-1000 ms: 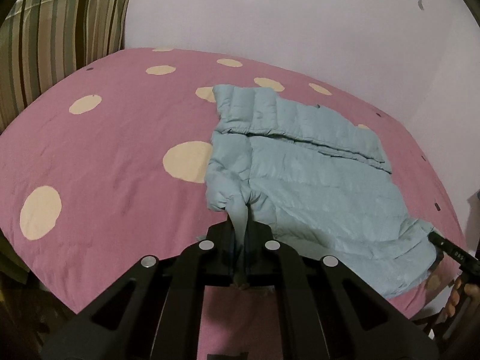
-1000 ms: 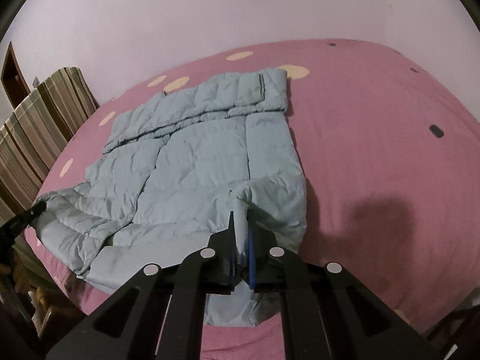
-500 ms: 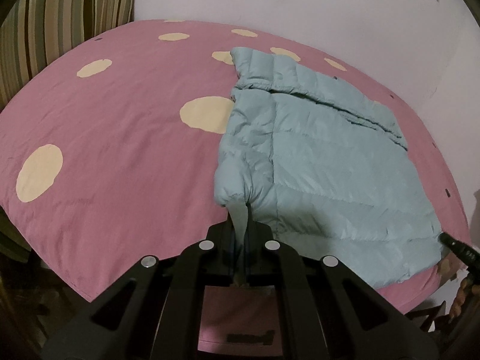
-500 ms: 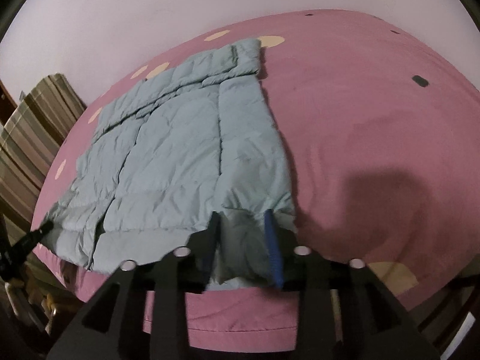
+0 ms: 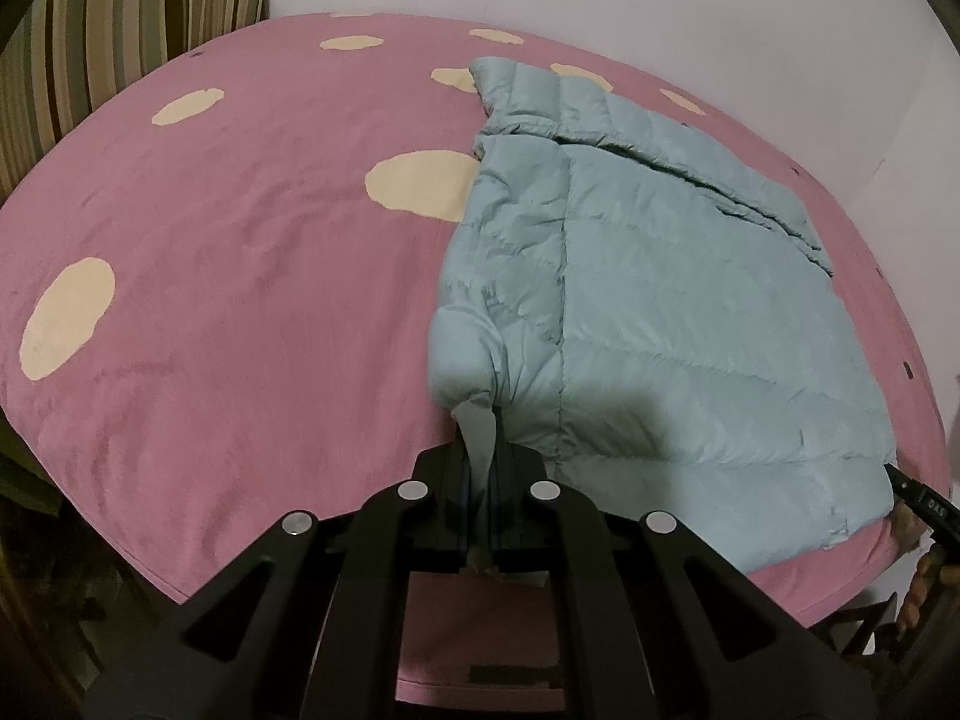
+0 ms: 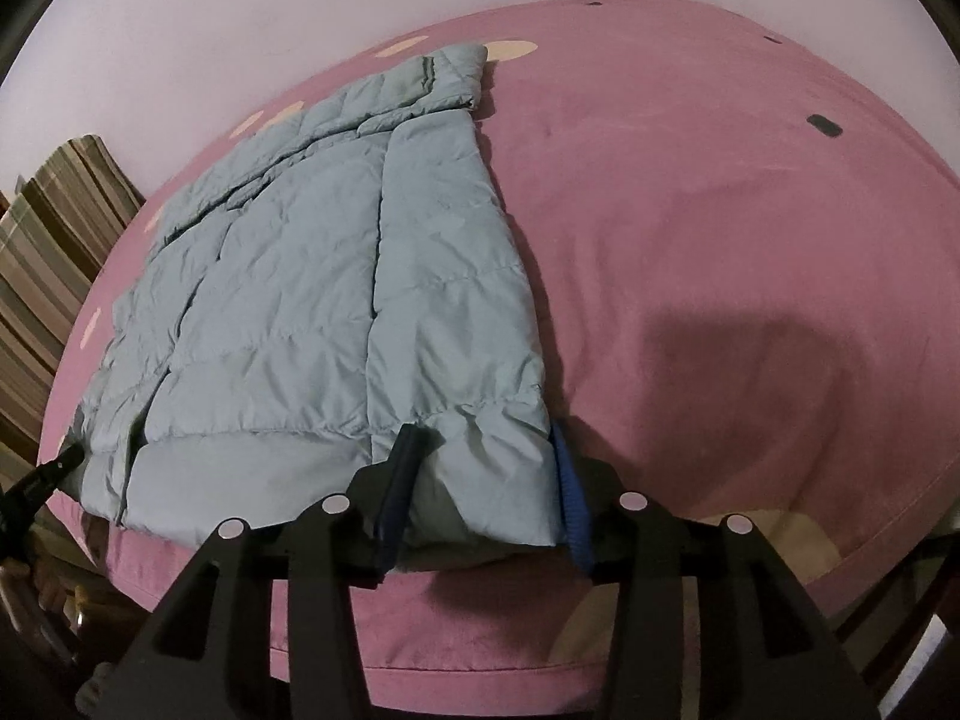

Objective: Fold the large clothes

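light blue puffer jacket (image 5: 648,312) lies flat, long axis straight ahead of both tools; left gripper (image 5: 480,468) pinching its near-left hem corner; right gripper (image 6: 480,480) spread wide, apparently astride the near-right corner, unclamped

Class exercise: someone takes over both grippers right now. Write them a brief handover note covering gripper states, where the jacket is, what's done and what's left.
Left gripper: shut on the jacket's near corner.
Right gripper: open, fingers straddling the other near corner, gripping nothing.
Jacket: flat on the pink bedspread, hem toward you, collar at the far end.
Done: jacket laid flat and smooth.
Left: probably release the left corner, then fold further.
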